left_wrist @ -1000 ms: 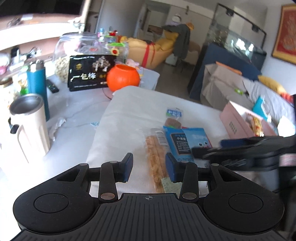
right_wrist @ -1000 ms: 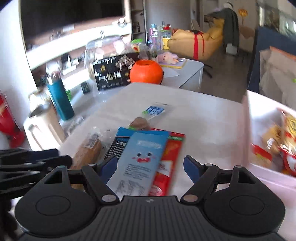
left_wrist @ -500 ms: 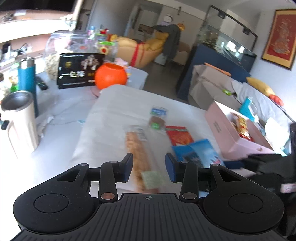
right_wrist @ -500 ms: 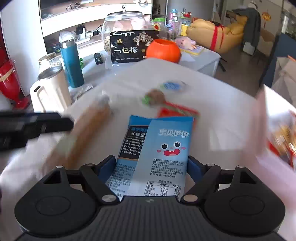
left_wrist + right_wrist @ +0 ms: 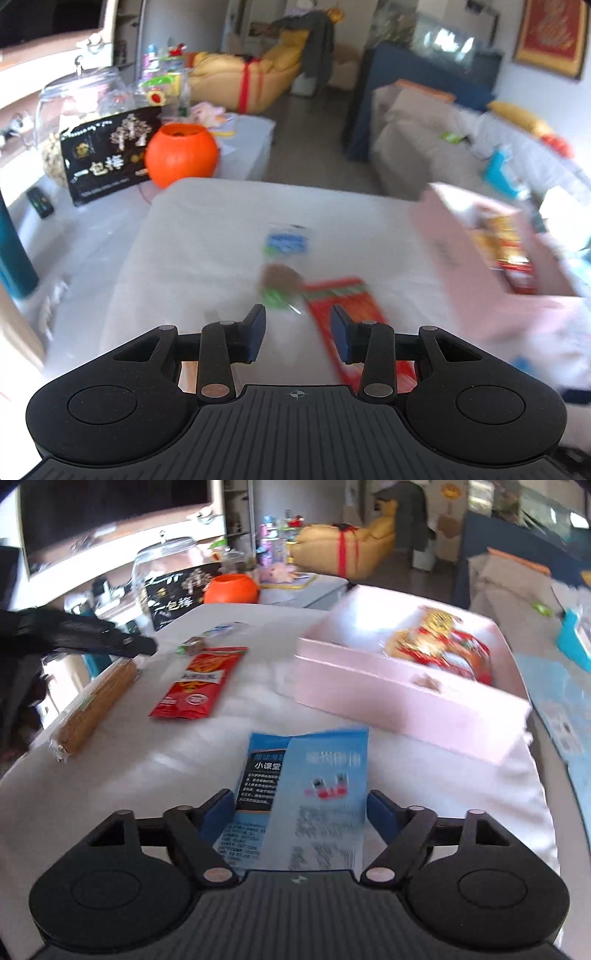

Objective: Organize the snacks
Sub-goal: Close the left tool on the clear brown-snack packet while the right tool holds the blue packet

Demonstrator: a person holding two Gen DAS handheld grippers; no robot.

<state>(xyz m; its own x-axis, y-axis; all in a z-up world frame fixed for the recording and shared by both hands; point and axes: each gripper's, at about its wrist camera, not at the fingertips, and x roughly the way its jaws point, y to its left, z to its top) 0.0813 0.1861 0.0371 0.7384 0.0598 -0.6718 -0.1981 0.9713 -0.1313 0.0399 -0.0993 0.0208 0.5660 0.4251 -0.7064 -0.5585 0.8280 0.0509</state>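
Now right gripper [image 5: 301, 812] fingers spread around blue snack packet [image 5: 310, 775]; pink box [image 5: 406, 694] beside.

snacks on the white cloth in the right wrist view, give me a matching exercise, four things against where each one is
Things:
1. light blue packet
2. red packet
3. long biscuit pack
4. pink box

Places:
A. far left, near the cloth's edge
B. right of the cloth, with snacks already inside
C. between the right gripper's jaws
D. flat on the cloth, between the biscuit pack and the box

Pairs: 1-C, 2-D, 3-A, 4-B
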